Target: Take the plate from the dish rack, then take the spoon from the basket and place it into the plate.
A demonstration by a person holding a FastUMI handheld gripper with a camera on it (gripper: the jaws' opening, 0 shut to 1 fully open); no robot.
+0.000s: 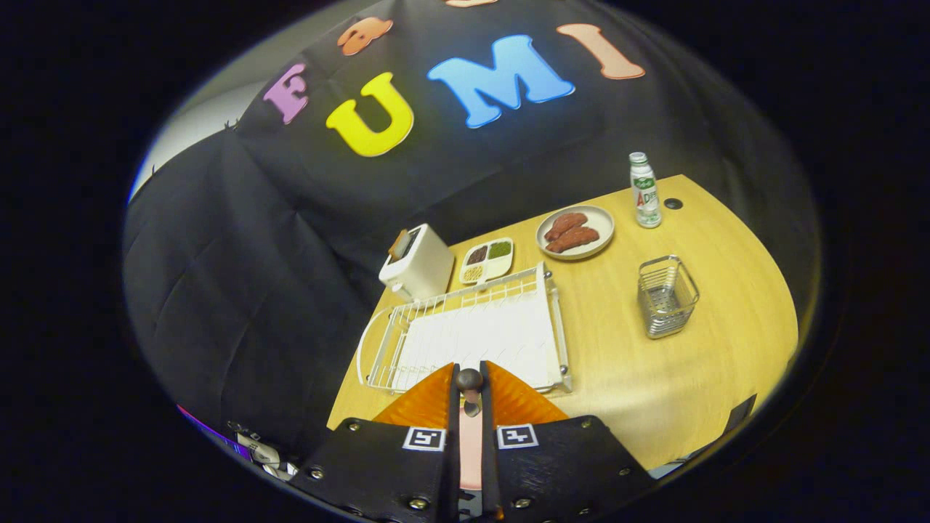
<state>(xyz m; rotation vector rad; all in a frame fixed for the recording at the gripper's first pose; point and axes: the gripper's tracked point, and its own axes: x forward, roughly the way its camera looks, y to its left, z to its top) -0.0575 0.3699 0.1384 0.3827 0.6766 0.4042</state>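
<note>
Spoon (469, 388) pinched in gripper (469, 378) above dish rack (465, 334)

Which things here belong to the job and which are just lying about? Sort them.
Job: dish rack; basket; what looks like the spoon, clamped between the fingers of the gripper.
Lying about: toaster; divided snack tray; dish of food; bottle.
</note>
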